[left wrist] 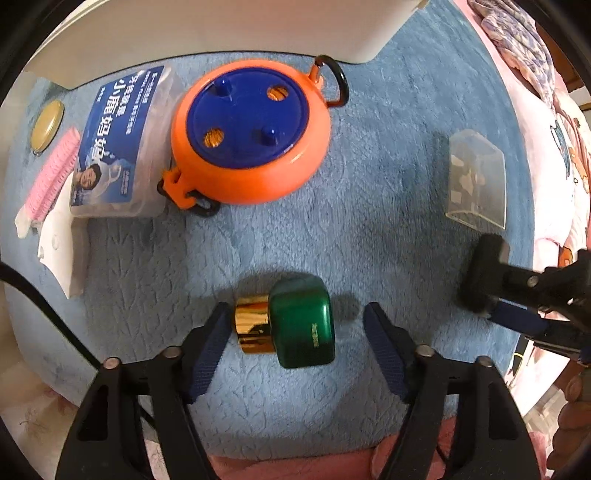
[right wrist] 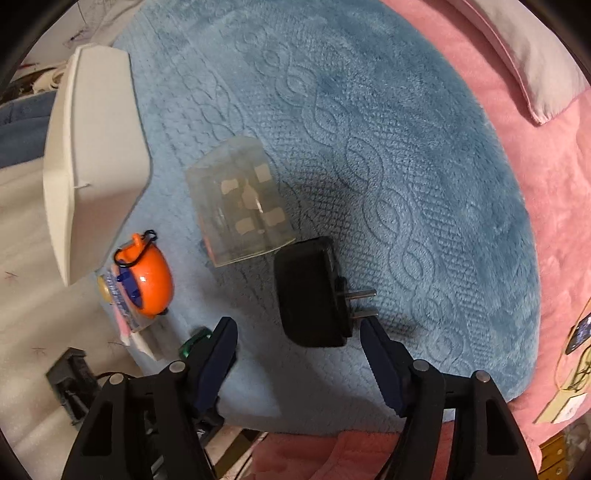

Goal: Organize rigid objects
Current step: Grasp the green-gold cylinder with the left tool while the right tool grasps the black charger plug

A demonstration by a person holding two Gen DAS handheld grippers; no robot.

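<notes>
Pre-grasp: left hand-held gripper [left wrist: 295, 319] open astride green bottle [left wrist: 301, 326]; right hand-held gripper [right wrist: 297, 334] open astride black plug adapter [right wrist: 310, 291]; next, close.

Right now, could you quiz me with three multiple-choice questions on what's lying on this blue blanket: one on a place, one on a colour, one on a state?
1. Where does the green bottle lie?
A. Between the left claw's fingers
B. Inside the white bin
C. On top of the orange reel

2. What colour is the bottle's cap?
A. Silver
B. Gold
C. Red

3. How does the right claw stand at the black plug adapter?
A. Clamped and lifting it
B. Open around it
C. Shut, far from it

Answers: 1 A, a finger stands on each side of it; 2 B, it gleams shiny gold; 3 B, gaps show, and the adapter rests on the blanket.
</notes>
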